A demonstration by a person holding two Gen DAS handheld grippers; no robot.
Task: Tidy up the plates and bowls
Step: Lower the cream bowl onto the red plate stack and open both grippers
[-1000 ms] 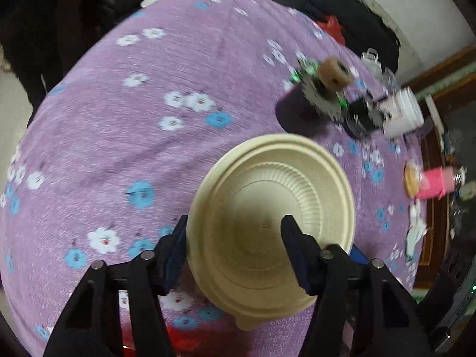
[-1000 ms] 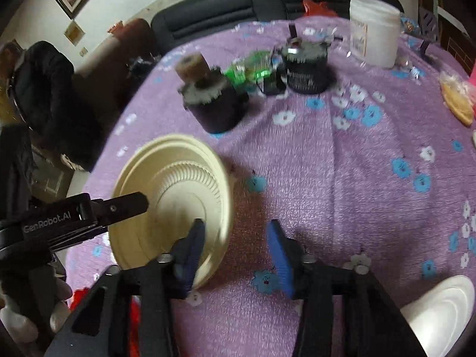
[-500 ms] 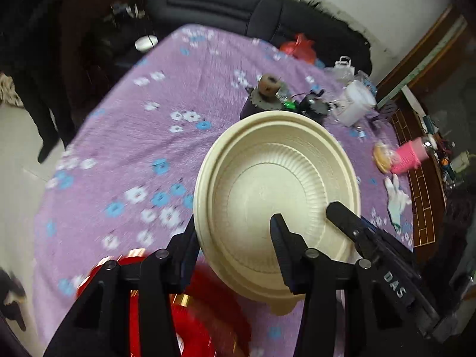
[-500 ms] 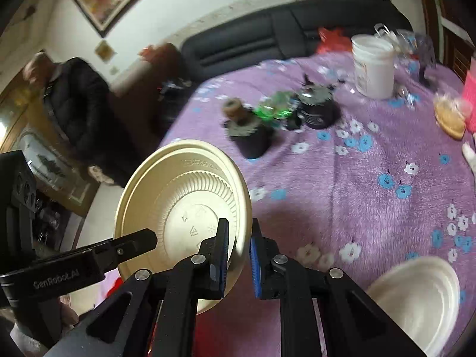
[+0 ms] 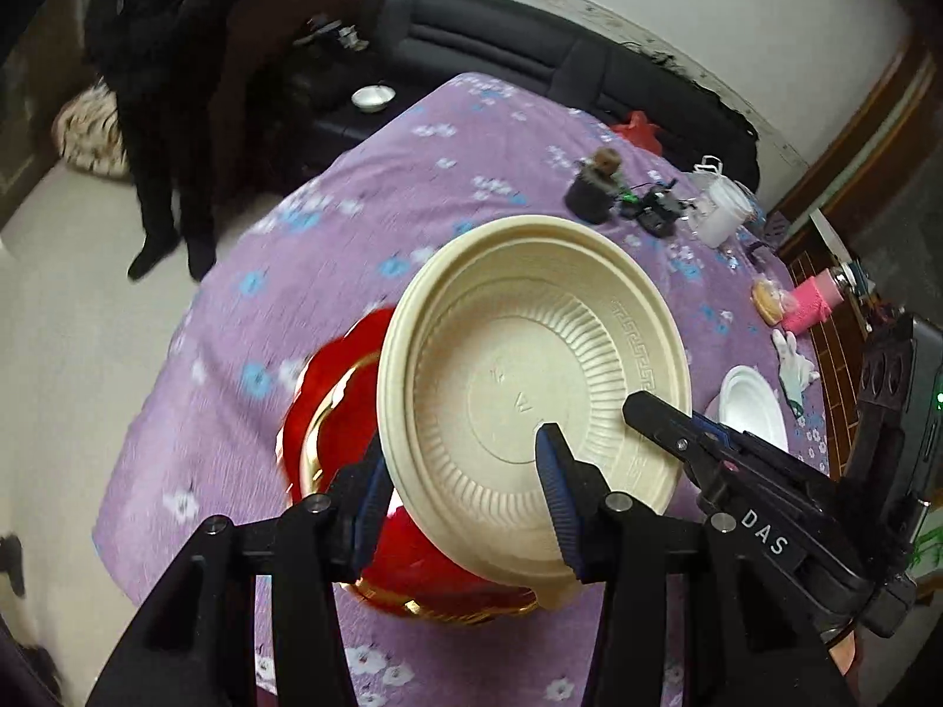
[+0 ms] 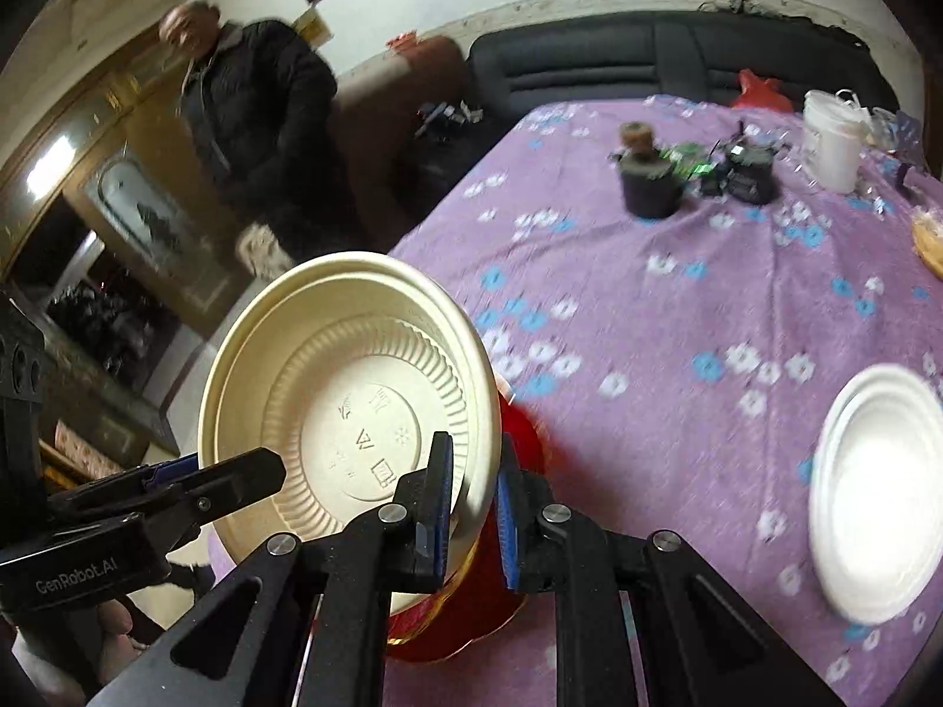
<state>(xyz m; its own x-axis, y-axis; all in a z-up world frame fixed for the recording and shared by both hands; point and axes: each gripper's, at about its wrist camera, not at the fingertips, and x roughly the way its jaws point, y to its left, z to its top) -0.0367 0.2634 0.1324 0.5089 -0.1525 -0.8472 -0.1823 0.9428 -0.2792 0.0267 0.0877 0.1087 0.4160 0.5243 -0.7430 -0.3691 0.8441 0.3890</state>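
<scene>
Cream bowl, ribbed wall, embossed marks on its base, tilted and raised clear of the table, held by both grippers at once; left gripper clamped across its wall, one blue pad inside, the other outside the rim; right gripper pinched narrow on the opposite rim edge, jaws having just been closing with the rim between them; red dish with gold trim directly below the bowl, resting on the cloth, partly covered by it; white plate lying flat on the table, well apart to the right; purple floral tablecloth covering the table; far end: dark round pot, small black device, white bucket; black sofa behind the table; a person in a dark coat standing at left.
</scene>
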